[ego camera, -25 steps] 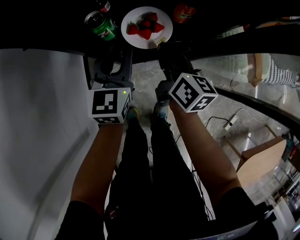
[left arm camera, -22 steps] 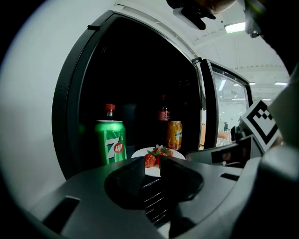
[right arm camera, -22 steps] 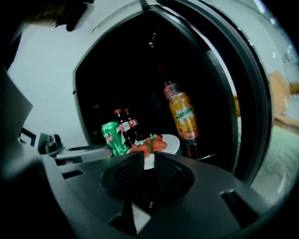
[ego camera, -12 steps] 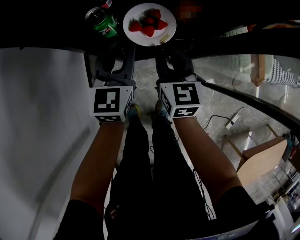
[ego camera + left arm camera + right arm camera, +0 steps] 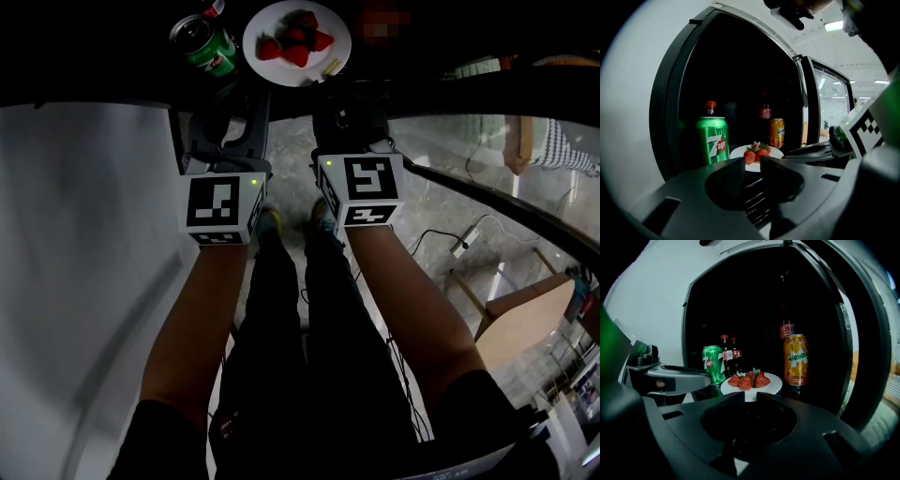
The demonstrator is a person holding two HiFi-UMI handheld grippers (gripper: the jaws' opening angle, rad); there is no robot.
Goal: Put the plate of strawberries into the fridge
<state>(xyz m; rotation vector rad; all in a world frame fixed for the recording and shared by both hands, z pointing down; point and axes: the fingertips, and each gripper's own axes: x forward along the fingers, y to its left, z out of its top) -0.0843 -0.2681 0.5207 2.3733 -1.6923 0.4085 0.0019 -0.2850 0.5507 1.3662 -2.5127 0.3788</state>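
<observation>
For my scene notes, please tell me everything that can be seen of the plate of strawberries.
The plate is round and white, perhaps ceramic. It lies level in the dark fridge, between a green can and an orange can. A few red strawberries with green leaves are heaped at its middle. Its near rim shows in the narrow gap of the right tool; contact cannot be told.

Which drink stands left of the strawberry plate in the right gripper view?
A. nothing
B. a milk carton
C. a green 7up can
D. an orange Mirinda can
C: the green 7up can stands left of the plate; the Mirinda can stands right of it.
</observation>
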